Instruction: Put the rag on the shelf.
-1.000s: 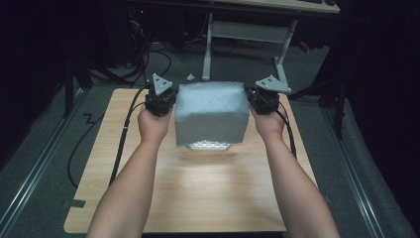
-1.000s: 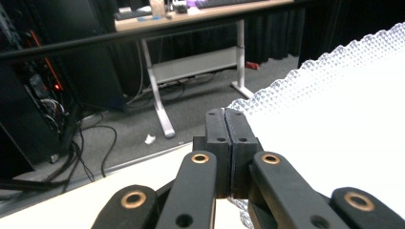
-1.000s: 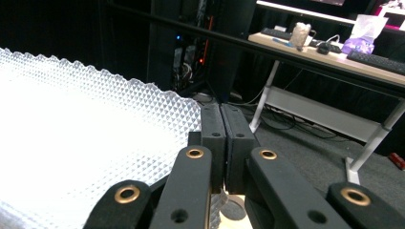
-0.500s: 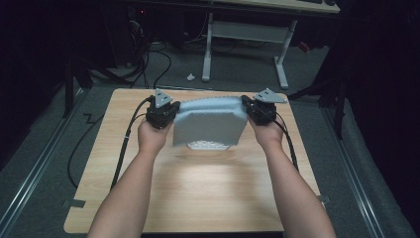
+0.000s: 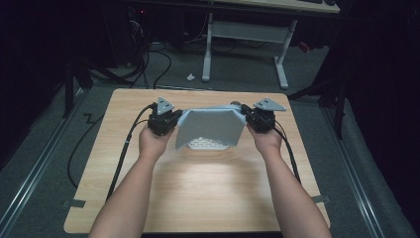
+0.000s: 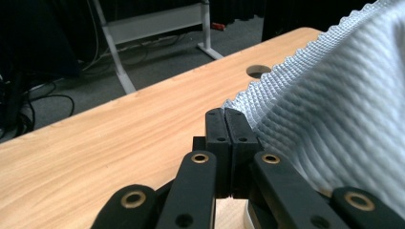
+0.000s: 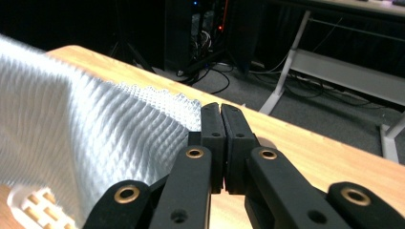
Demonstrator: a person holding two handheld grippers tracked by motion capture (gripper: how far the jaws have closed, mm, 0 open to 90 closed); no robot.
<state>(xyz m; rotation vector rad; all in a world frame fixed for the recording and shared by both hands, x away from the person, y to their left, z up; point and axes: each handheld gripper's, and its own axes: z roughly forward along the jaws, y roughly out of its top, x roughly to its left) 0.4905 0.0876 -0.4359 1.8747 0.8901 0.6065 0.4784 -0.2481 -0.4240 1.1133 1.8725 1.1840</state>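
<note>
A pale grey waffle-weave cloth (image 5: 210, 126) hangs stretched between my two grippers above the middle of the wooden table (image 5: 208, 193). My left gripper (image 5: 171, 120) is shut on its left top corner and my right gripper (image 5: 249, 119) is shut on its right top corner. Under the cloth's lower edge a white gridded object (image 5: 205, 144) lies on the table, partly covered. In the left gripper view the jaws (image 6: 224, 112) stand pressed together with the cloth (image 6: 325, 119) running off to their right. In the right gripper view the jaws (image 7: 221, 107) are likewise together, the cloth (image 7: 71, 129) draping left above the white object (image 7: 33, 205).
The table has a round hole (image 6: 258, 71) near its far edge. Black cables (image 5: 124, 153) trail from the grippers over the table's sides. A white desk frame (image 5: 247, 34) and tangled wires stand on the dark floor behind.
Both hands have sunk toward the table, bringing the cloth down with them. Its lower edge now drapes over the white object, and the cloth sags flatter.
</note>
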